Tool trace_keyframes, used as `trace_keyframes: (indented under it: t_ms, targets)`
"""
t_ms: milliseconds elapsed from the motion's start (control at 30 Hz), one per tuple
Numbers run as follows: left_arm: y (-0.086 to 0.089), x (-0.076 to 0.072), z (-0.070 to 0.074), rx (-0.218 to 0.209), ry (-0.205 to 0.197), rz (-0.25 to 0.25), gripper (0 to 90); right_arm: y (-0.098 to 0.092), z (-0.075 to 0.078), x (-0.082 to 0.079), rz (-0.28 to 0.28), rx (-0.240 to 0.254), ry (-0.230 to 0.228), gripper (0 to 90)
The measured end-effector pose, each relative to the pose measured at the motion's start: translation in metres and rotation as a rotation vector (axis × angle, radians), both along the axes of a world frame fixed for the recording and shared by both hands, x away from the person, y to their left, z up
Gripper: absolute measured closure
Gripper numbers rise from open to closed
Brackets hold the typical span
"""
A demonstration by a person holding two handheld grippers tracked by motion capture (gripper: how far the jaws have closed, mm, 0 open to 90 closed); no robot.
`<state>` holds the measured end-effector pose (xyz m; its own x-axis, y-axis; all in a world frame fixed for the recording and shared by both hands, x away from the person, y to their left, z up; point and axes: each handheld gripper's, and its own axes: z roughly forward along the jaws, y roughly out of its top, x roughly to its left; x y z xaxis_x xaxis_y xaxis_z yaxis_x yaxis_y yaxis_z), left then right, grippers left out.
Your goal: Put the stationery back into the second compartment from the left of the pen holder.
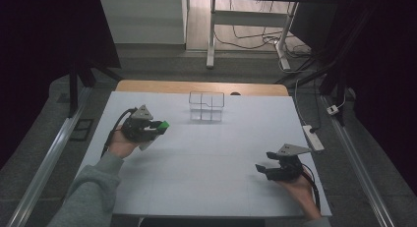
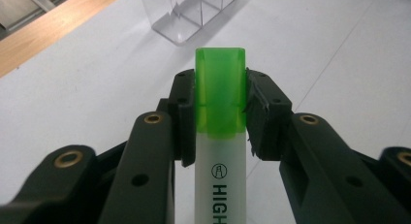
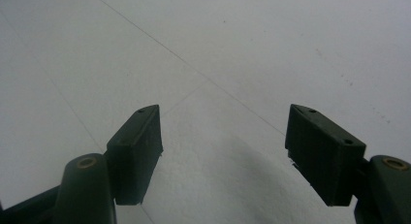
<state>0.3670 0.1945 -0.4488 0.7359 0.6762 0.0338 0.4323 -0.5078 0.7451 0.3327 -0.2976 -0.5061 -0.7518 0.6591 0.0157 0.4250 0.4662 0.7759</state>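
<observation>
Your left gripper (image 1: 156,127) has its jaws clamped on the green highlighter (image 2: 219,103), near the clear organizer (image 1: 206,107). Tip it upright over a compartment before releasing. Right gripper (image 1: 262,168) sits wide open, empty.

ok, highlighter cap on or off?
On. The green cap sits on the highlighter, with the left gripper clamped across it, jaws pressing both sides.
</observation>
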Motion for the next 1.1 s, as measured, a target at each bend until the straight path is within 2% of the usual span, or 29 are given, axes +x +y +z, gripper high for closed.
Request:
trace_keyframes:
  t_ms: [400,800,933,1100]
  targets:
    - [-0.008,0.012,0.008,-0.081,-0.036,0.013,66.9,0.003,-0.002,0.001,0.006,0.001,0.005,28.5]
    - [-0.020,0.024,0.018,-0.118,-0.081,0.014,66.8,0.002,-0.004,0.001,0.003,-0.010,0.008,28.4]
    - [-0.024,0.027,0.022,-0.119,-0.087,0.011,66.8,0.002,-0.004,0.001,-0.001,-0.010,0.008,28.4]
    - [-0.027,0.032,0.025,-0.144,-0.086,0.008,66.8,0.002,-0.004,0.001,-0.004,-0.013,0.005,28.4]
